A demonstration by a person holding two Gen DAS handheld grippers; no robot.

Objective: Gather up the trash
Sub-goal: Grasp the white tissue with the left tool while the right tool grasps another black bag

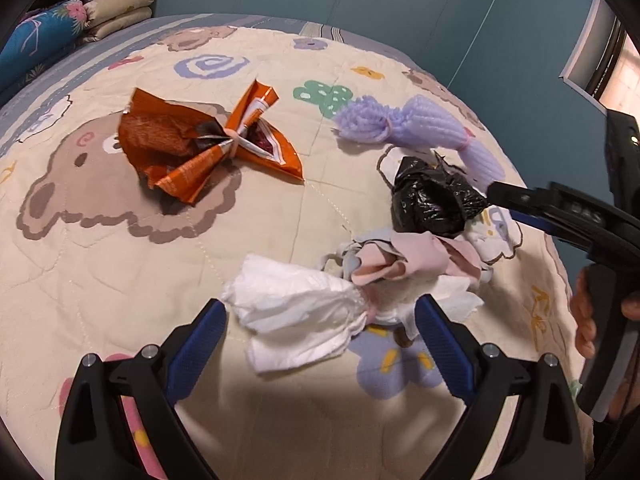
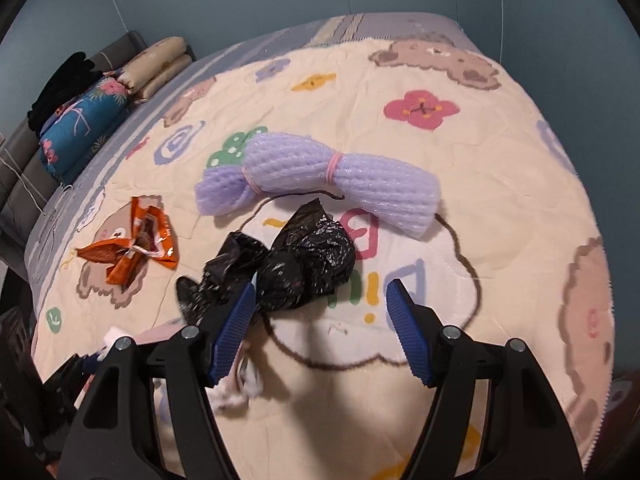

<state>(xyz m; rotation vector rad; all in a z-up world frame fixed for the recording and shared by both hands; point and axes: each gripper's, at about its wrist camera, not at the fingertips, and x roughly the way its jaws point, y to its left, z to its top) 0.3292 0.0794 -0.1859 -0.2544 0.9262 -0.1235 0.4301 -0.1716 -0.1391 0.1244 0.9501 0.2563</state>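
Several pieces of trash lie on a cream quilt [image 1: 100,272]. A white tissue bundle [image 1: 304,312] tied with pink cloth scraps [image 1: 404,262] sits between the fingers of my open left gripper [image 1: 320,328]. A crumpled black plastic bag [image 1: 432,200] [image 2: 296,268] lies just ahead of my open right gripper [image 2: 320,304], its left fingertip over the bag's edge. A purple foam net roll [image 1: 404,124] [image 2: 320,176] lies beyond the bag. An orange snack wrapper [image 1: 200,144] [image 2: 136,248] lies further left. The right gripper also shows in the left wrist view [image 1: 560,216].
The quilt [image 2: 500,168] covers a bed. Folded pillows and a blue floral bolster [image 1: 52,32] [image 2: 84,120] lie at the head end by a blue wall. The bed's edge drops off at the right [image 2: 600,320].
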